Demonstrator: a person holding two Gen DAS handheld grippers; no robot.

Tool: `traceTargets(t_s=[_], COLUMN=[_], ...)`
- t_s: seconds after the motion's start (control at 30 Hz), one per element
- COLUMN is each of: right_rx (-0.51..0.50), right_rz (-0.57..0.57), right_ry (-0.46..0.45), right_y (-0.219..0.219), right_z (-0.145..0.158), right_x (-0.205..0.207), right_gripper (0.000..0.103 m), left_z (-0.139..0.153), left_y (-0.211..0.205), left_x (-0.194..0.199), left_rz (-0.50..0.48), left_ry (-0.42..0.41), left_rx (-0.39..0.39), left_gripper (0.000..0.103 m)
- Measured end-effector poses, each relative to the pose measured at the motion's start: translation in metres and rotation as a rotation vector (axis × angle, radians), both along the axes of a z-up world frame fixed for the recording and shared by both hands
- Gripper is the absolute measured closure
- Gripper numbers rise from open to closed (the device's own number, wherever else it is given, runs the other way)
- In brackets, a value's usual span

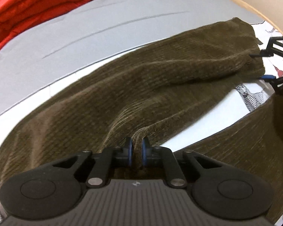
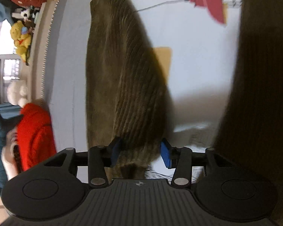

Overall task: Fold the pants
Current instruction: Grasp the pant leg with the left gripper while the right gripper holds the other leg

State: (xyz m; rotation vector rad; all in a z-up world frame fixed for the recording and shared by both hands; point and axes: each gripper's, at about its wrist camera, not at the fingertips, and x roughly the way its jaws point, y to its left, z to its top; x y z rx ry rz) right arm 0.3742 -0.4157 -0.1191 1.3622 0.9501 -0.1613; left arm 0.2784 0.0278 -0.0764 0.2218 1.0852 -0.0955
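Note:
Dark olive corduroy pants (image 1: 141, 86) lie stretched across a bed. My left gripper (image 1: 137, 151) is shut on a pinched fold of the pants near me, and one leg runs away from it to the far right. My right gripper (image 2: 139, 150) has its blue pads (image 2: 165, 155) set wide apart, with the end of the pants leg (image 2: 122, 71) bunched between them; it also shows at the right edge of the left wrist view (image 1: 273, 66). A second part of the pants (image 2: 258, 94) hangs dark along the right side.
A grey sheet (image 1: 84, 28) and a white printed cover (image 2: 194, 60) lie under the pants. A red folded quilt (image 1: 35, 5) lies at the far left. Stuffed toys (image 2: 21, 37) sit on a shelf past the bed's edge.

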Motion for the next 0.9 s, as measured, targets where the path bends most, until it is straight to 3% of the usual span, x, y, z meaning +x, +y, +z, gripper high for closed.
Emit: traceTargets(t_s=[0.13, 0.23, 0.37, 0.53, 0.63, 0.7, 0.73, 0.77, 0.8, 0.83, 0.9], right_rx=[0.069, 0.116, 0.183, 0.208, 0.105, -0.035, -0.170, -0.378, -0.552, -0.655, -0.622], right_rz=[-0.105, -0.190, -0.224, -0.298, -0.325, -0.308, -0.284, -0.287, -0.273, -0.258, -0.259], right_ry=[-0.080, -0.194, -0.346, -0.325, -0.284, -0.322, -0.364, -0.474, -0.563, -0.627, -0.563], right_y=[-0.006, -0.015, -0.028, -0.044, -0.047, -0.042, -0.035, -0.025, -0.015, -0.010, -0.019], right_z=[-0.009, -0.005, 0.004, -0.005, 0.005, 0.031, 0.054, 0.086, 0.112, 0.131, 0.131], right_x=[0.002, 0.005, 0.018, 0.023, 0.015, 0.014, 0.011, 0.001, -0.006, -0.012, -0.014], right_gripper=[0.054, 0.054, 0.054, 0.055, 0.057, 0.066, 0.072, 0.079, 0.079, 0.080, 0.074], left_z=[0.010, 0.009, 0.003, 0.006, 0.005, 0.005, 0.004, 0.002, 0.001, 0.001, 0.005], left_y=[0.010, 0.018, 0.020, 0.026, 0.027, 0.025, 0.024, 0.025, 0.027, 0.030, 0.033], left_x=[-0.002, -0.004, -0.012, -0.017, -0.020, -0.021, -0.021, -0.020, -0.019, -0.018, -0.017], left_rz=[0.022, 0.023, 0.010, 0.002, -0.006, -0.016, -0.010, -0.012, -0.008, 0.004, 0.012], left_ry=[-0.030, -0.007, 0.019, 0.032, 0.045, 0.048, 0.047, 0.044, 0.051, 0.059, 0.062], left_rx=[0.038, 0.051, 0.074, 0.051, 0.037, 0.034, 0.069, 0.098, 0.094, 0.068, 0.038], left_gripper=[0.094, 0.094, 0.095, 0.094, 0.094, 0.095, 0.095, 0.095, 0.095, 0.095, 0.095])
